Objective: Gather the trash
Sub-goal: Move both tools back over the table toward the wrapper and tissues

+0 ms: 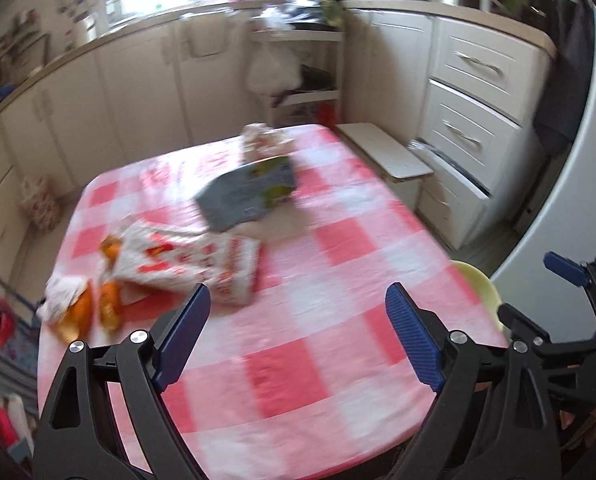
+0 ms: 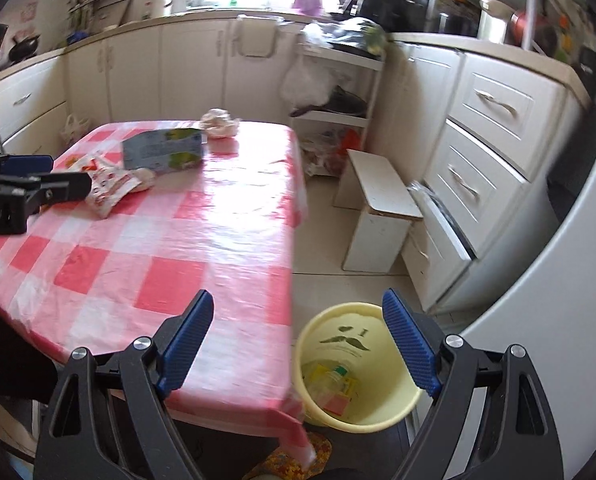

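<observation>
Trash lies on the table with a red-and-white checked cloth (image 1: 338, 344): a white-and-red wrapper (image 1: 194, 260), orange peel with a tissue (image 1: 86, 304), a blue-grey carton (image 1: 250, 192) and a crumpled wrapper (image 1: 264, 140) at the far edge. My left gripper (image 1: 298, 336) is open and empty above the near part of the table. My right gripper (image 2: 298, 344) is open and empty, above the table's right edge and a yellow bin (image 2: 358, 364) on the floor. The bin holds some trash. The wrapper (image 2: 110, 184), carton (image 2: 162, 152) and crumpled wrapper (image 2: 218, 122) also show in the right wrist view.
White kitchen cabinets (image 2: 490, 152) run along the back and right, one low drawer (image 2: 442, 224) pulled out. A small white stool (image 2: 382, 208) stands right of the table. A white shelf rack (image 2: 338, 92) with bags stands behind. The left gripper (image 2: 30, 192) shows at the left.
</observation>
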